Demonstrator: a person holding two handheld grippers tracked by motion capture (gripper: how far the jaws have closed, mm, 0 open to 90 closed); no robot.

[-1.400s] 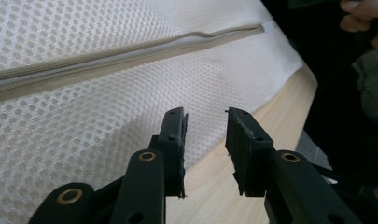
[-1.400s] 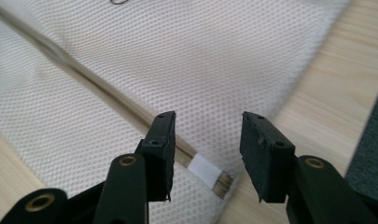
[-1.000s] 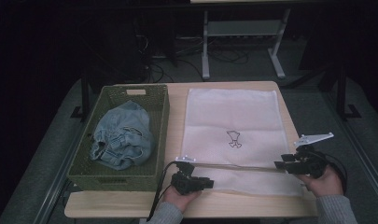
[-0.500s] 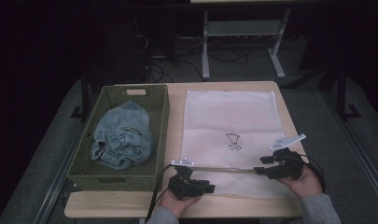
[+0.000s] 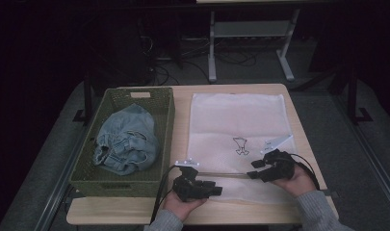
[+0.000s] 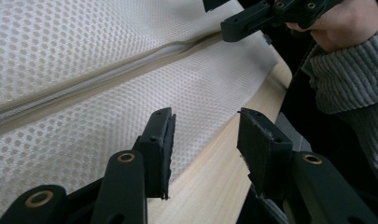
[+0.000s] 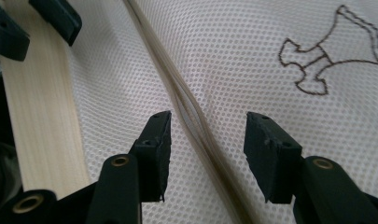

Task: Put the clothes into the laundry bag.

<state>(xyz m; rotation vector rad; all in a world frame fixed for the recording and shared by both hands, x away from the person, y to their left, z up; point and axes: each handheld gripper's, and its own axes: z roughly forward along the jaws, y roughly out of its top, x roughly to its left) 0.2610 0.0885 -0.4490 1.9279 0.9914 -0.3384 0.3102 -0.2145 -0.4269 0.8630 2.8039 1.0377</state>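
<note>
A white mesh laundry bag (image 5: 236, 130) lies flat on the wooden table (image 5: 180, 101), its zipper (image 7: 186, 102) running across near the front edge. My right gripper (image 5: 251, 174) points left along that zipper (image 5: 226, 174). In the right gripper view the gripper (image 7: 207, 116) is open and straddles the zipper; its jaws have just been closing a little, and the pads touch nothing. My left gripper (image 5: 217, 188) sits at the bag's front left and points right. It is open (image 6: 205, 116) over the bag's edge; its jaws have just been opening and hold nothing.
A green woven basket (image 5: 116, 98) holding a crumpled blue denim garment (image 5: 127, 139) stands at the table's left. A small dark outline figure (image 5: 240, 145) is printed on the bag. A metal frame (image 5: 250, 33) and cables stand on the floor beyond the table.
The right hand has slid left along the zipper, from the bag's right edge toward the left gripper. The left hand has stayed put while its jaws widened.
</note>
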